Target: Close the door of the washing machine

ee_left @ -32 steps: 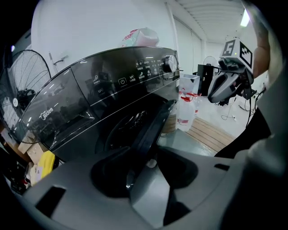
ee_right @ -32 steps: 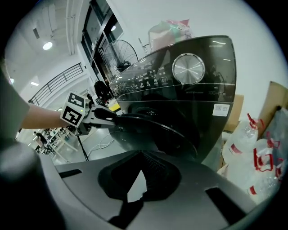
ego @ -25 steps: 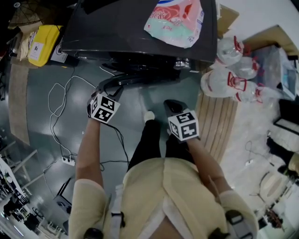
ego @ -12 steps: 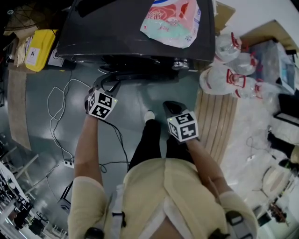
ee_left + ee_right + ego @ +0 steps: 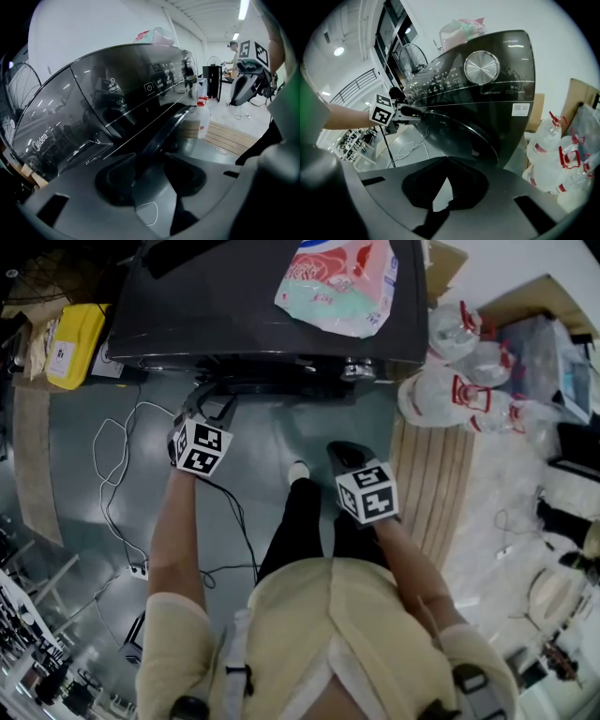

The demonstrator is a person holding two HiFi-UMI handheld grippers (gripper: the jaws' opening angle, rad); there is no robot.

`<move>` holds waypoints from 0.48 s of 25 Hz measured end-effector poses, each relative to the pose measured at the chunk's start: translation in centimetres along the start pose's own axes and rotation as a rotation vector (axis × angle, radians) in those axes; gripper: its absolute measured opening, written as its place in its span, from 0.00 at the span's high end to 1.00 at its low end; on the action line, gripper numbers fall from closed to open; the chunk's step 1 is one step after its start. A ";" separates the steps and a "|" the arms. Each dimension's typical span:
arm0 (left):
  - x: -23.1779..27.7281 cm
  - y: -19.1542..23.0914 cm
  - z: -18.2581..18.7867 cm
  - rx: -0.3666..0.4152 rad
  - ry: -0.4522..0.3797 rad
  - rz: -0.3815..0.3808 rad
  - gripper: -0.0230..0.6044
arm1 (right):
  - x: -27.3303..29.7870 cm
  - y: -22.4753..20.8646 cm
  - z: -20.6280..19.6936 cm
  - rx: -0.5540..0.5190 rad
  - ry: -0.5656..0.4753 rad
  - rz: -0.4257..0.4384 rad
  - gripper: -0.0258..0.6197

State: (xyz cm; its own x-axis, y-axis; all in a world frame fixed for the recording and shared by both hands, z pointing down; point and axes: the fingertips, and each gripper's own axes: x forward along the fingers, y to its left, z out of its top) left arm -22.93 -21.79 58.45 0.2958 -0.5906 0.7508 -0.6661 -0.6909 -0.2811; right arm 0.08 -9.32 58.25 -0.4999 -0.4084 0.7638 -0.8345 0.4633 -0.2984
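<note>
Where one washing machine stands far, we count two tongs: left tongs clamped on its single door, right tongs together, empty.

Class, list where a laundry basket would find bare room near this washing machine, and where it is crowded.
Free: the washing machine top left of the pink bag; the grey floor between the door and the person's shoe; near boards of the wooden platform. Crowded: water jugs at the platform's far end; white cable beside the left claw gripping the door.
</note>
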 end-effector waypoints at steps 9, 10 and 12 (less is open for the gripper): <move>0.3 0.4 0.4 0.013 -0.003 0.009 0.69 | -0.2 -0.5 0.5 0.001 -0.002 -0.008 0.95; 0.3 0.4 0.4 0.014 -0.001 0.009 0.69 | -0.3 -0.6 0.5 -0.001 -0.004 -0.008 0.95; 0.3 0.4 0.4 0.015 -0.002 0.011 0.69 | -0.3 -0.5 0.5 -0.003 -0.004 -0.007 0.95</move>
State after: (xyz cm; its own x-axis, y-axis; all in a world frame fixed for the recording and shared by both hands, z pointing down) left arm -22.82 -22.41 58.38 0.2903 -0.5988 0.7465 -0.6589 -0.6907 -0.2978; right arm 0.52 -9.80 57.92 -0.4946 -0.4148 0.7638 -0.8373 0.4630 -0.2907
